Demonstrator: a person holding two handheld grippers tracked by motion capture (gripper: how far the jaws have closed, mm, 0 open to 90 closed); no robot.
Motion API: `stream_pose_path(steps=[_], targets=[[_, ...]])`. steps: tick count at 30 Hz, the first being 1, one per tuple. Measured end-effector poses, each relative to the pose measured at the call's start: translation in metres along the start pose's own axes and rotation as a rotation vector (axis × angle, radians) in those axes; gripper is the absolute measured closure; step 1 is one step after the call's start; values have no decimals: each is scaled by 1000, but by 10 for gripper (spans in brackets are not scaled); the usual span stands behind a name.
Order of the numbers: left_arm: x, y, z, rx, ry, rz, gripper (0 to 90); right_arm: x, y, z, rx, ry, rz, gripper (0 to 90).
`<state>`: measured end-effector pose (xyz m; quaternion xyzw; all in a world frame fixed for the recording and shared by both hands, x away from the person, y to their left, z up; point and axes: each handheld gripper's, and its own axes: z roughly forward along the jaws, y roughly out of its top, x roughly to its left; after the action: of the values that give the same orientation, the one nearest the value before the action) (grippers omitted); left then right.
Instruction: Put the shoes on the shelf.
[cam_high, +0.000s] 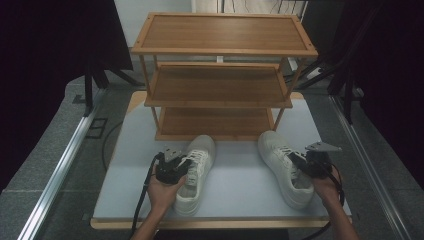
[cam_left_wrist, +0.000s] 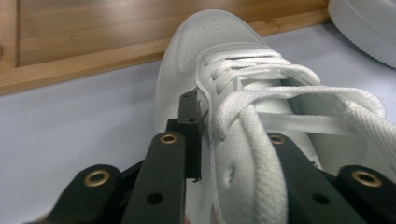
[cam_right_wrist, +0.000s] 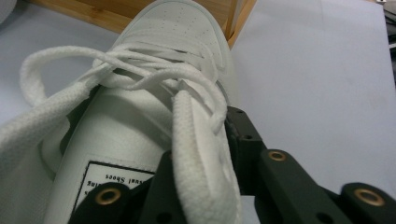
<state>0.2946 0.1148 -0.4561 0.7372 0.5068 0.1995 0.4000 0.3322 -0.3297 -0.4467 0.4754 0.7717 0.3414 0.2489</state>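
You have each gripper clamped on one side wall of a shoe, one jaw inside the opening and one outside, which is why the laces spill over the jaws in both gripper views. The left gripper (cam_high: 172, 162) pinches the left wall of the left shoe (cam_high: 196, 172); in its own view the outer jaw lies flat against the leather beside the eyelets. The right gripper (cam_high: 306, 162) grips the right wall of the right shoe (cam_high: 282, 167), near the collar, with the insole label (cam_right_wrist: 109, 182) just inside.

Both shoes sit on the table (cam_high: 240, 175), toes pointing far toward the rack (cam_high: 220, 75), heels near you. The left toe is almost touching the rack's bottom shelf (cam_high: 215, 122); the right toe is just beside the rack's right leg.

Gripping the wall rather than the toe or laces gives you a firm edge, so each shoe should lift level. With toes already aimed at the shelves, I'd judge the shoes are lined up to go straight onto the rack.
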Motion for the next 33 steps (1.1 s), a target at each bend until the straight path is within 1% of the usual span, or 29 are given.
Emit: stream_pose_path(steps=[3,5,7,10,11,13,16,17,20,21,24,28,30,33], targets=[[1,-1,-1,-12,0,3,808,0,0,-1,-8,1,5,836],[4,-1,-2,-22,-10,-9,814,-2,-1,-1,-17,11,24,838],[8,-2,-3,-33,-24,-31,820,-4,-2,-2,-30,26,44,838],[18,-3,-7,-59,-68,-90,821,-6,-5,-7,-62,41,76,838],[21,-3,-9,-69,-82,-103,821,-6,-6,-9,-76,48,90,838],[25,-2,-14,-94,-113,-131,819,-8,-8,-15,-116,70,138,838],[32,-1,-22,-138,-172,-190,817,-8,-9,-23,-161,97,185,837],[35,-1,-25,-158,-198,-217,816,-8,-10,-26,-178,104,198,836],[39,-1,-32,-197,-255,-261,814,-7,-11,-32,-215,117,228,835],[40,-1,-34,-204,-262,-267,813,-6,-12,-34,-227,123,239,834],[43,-2,-40,-236,-303,-296,809,-4,-12,-38,-248,129,258,833],[47,-2,-43,-263,-353,-335,807,0,-13,-42,-270,143,272,833],[47,-2,-45,-280,-369,-343,807,2,-13,-43,-283,153,278,833],[48,1,-50,-304,-381,-338,807,6,-14,-45,-301,177,290,833]])
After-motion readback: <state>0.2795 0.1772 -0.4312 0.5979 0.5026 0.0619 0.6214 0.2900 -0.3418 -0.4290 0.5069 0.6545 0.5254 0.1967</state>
